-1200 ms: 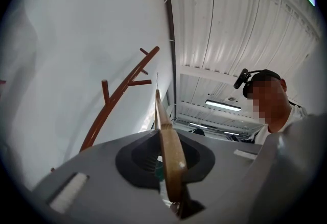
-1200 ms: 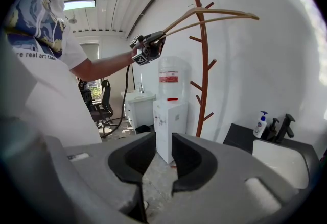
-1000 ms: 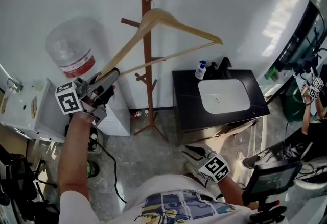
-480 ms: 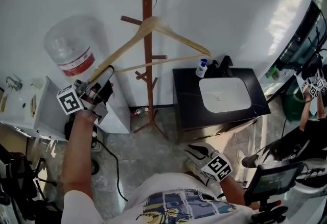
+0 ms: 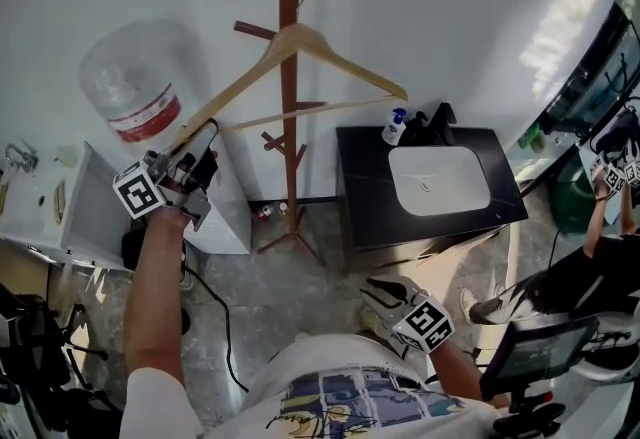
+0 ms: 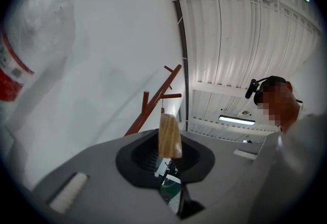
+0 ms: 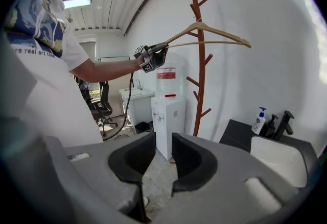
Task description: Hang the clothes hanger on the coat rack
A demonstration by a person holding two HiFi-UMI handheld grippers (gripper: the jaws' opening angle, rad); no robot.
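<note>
Firmly, the left tongs (image 6: 168,155) pinch the hanger (image 6: 169,135) by its lower tip.

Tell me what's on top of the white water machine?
A big clear water bottle with a red label. In the head view, the left gripper covers where it meets the machine.

Bright even light, sunlit glare patch on the wall (image 5: 560,17), fisheye vignette, soft-focus foreground in gripper views.
</note>
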